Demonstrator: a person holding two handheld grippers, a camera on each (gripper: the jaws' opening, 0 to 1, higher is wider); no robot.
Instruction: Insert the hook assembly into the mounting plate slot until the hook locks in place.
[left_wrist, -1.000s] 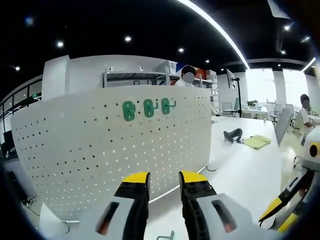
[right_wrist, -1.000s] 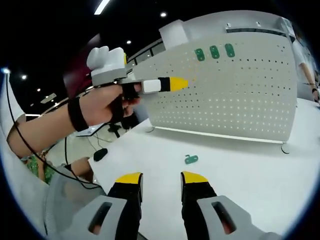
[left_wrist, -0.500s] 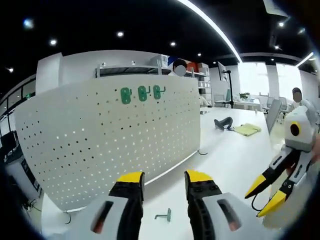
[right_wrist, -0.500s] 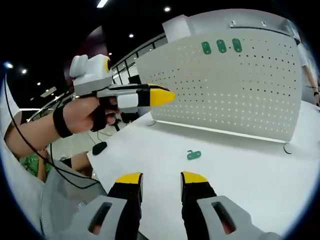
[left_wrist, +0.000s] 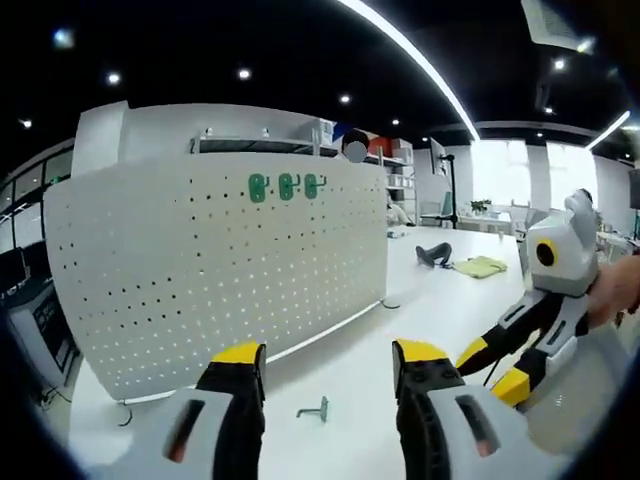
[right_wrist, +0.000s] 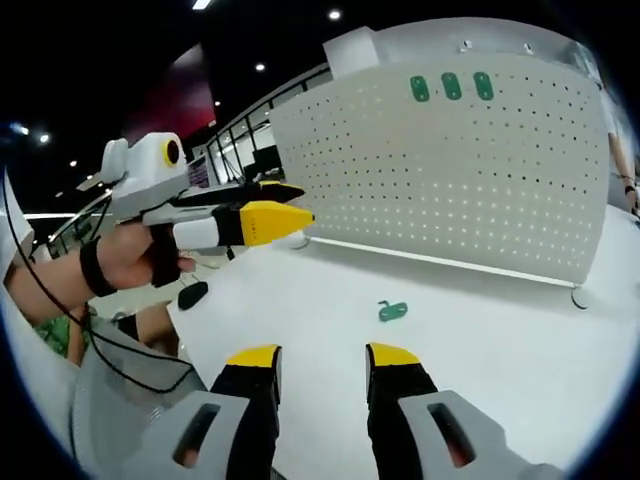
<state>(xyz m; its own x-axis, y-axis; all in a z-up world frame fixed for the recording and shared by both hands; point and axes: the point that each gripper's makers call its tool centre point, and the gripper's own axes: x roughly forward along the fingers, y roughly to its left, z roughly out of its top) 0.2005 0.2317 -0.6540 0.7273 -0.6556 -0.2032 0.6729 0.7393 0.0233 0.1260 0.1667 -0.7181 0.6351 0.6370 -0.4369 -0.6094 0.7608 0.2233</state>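
White tabletop (left_wrist: 440, 310), smooth and wide, set in an open office under a dark ceiling with spot lamps and a long light strip.

On it we record a tall white perforated metal mounting plate (left_wrist: 215, 270), standing upright on small feet. Three green plastic hooks (left_wrist: 286, 186) sit in a row near its top edge.

One loose green hook assembly (left_wrist: 315, 408) lies flat on the table in front of the plate, well apart from it. In the left gripper view we see it between that gripper's two jaws, a little beyond their tips. In the right gripper view it lies ahead of the jaws, nearer the plate.

Left gripper (left_wrist: 325, 362), yellow-tipped with grey bodies: we note the jaws wide apart and holding nothing. It is held in a person's hand (right_wrist: 125, 260) with a black wrist strap.

Right gripper (right_wrist: 318, 362), same make: jaws apart, nothing between them. In the left gripper view it enters from the right, its tips likewise apart.

Further items, far side of the table: a yellow cloth (left_wrist: 481, 266) and a dark object (left_wrist: 434, 254) beside it, too small for us to identify. Nothing lies between either gripper and the loose hook.
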